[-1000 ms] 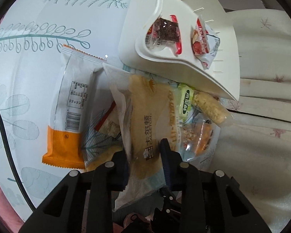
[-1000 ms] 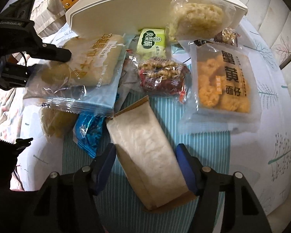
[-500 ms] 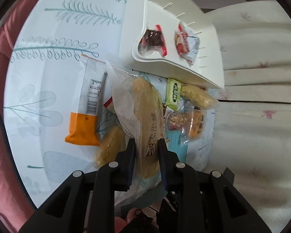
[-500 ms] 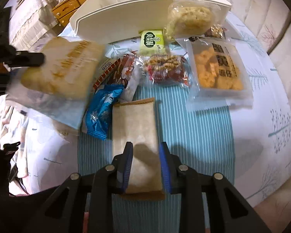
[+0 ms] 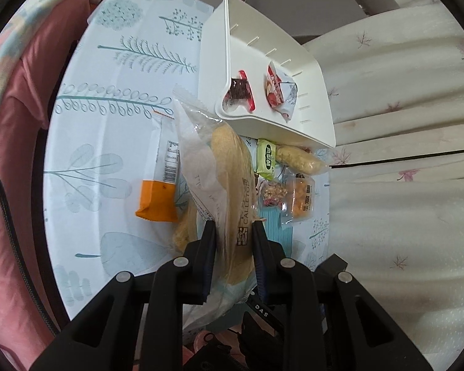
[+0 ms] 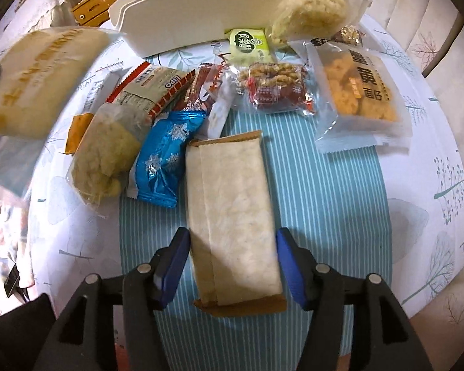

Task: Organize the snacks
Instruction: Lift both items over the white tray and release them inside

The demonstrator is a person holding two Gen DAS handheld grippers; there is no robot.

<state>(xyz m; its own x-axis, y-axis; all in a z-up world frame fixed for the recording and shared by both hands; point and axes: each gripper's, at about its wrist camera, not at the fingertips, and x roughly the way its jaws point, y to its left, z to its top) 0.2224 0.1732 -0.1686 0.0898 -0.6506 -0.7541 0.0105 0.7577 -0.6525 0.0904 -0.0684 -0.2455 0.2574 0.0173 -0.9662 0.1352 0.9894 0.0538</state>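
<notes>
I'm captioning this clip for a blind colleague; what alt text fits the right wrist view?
The right tongs straddle a beige paper-wrapped snack lying on a teal striped mat, their jaws opening and not pressing it. Beyond lie a blue foil packet, other wrapped snacks and a white tray, with a bagged yellow cake held up at left.

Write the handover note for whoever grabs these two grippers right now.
Left gripper: jaws shut on the clear-wrapped bread packet, lifted off the pile.
Right gripper: jaws opening, astride the tan paper-wrapped bar, which lies flat on the striped cloth; not gripped.
White bin: holds two small red-wrapped snacks so far.
Left: the bread packet, the tan bar, and the loose ones on the table, including the blue foil packet, green packet, egg-yolk snack bag and orange-ended packet.
</notes>
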